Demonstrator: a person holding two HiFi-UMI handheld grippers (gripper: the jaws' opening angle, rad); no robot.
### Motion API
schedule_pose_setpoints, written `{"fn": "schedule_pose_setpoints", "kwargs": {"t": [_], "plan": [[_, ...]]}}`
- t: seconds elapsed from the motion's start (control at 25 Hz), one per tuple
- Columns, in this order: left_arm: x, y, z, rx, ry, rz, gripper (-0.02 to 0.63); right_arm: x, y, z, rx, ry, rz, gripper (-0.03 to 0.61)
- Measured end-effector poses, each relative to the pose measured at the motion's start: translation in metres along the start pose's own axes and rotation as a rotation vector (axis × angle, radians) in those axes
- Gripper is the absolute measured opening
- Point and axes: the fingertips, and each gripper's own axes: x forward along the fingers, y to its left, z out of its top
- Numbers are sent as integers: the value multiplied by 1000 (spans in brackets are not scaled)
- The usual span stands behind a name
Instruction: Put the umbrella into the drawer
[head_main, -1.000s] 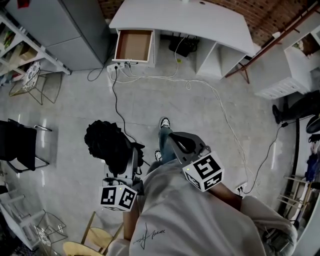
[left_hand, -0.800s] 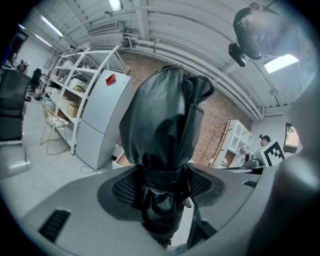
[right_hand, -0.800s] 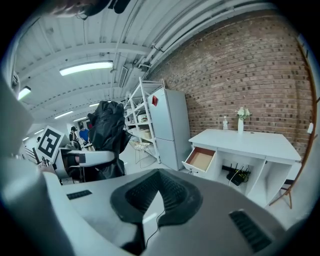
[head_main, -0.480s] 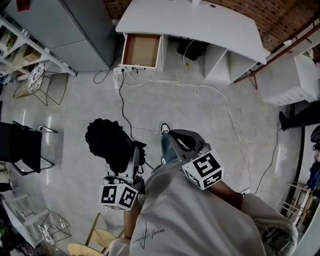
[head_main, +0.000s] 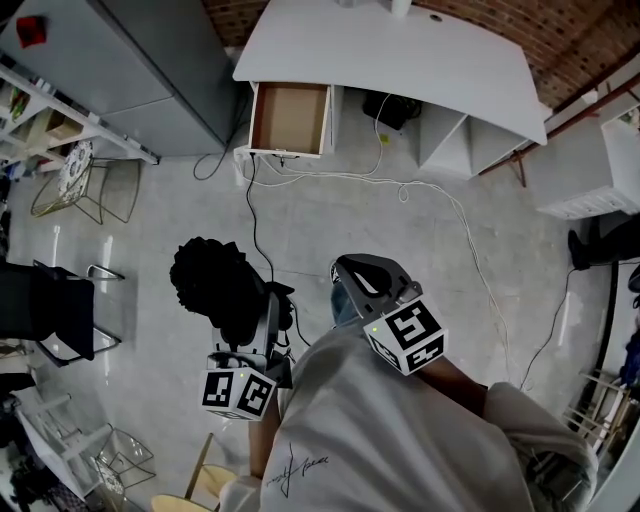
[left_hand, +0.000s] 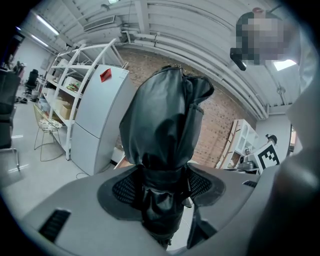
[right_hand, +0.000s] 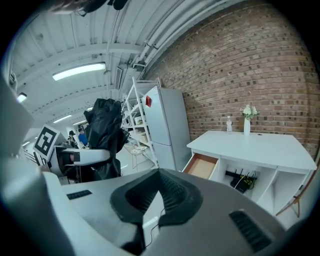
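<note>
Table (head_main: 400, 50): standing white against the brick wall (right_hand: 260, 65).
Drawer (head_main: 290, 118): hanging open under the table's left end.
Umbrella (head_main: 215, 290): black, folded, riding over the floor (head_main: 420, 260), well apart from the drawer.
Left tool (left_hand: 160, 187): clamping the umbrella's lower part.
Right tool (right_hand: 159, 174): keeping jaws together, carrying nothing.

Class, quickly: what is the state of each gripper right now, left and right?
Left gripper: closed on the black folded umbrella.
Right gripper: closed, holding nothing.

Lower end of umbrella (left_hand: 160, 115) vanishes betw. left gripper (left_hand: 161, 189) pads, rear of drawer (head_main: 291, 118) sits under desk (head_main: 400, 55) top, wooden chair (head_main: 192, 498) cut by head view's btm edge.
</note>
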Motion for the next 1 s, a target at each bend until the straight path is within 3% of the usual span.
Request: {"fn": "schedule_pose_setpoints", "kwargs": {"t": [0.52,1.0], "plan": [[79,20,40,15,-37,29,261,68,-63,42,12,-27,47,9],[119,39,68,5,-68,28,261,92,-95,53,30,-19,32,9]]}}
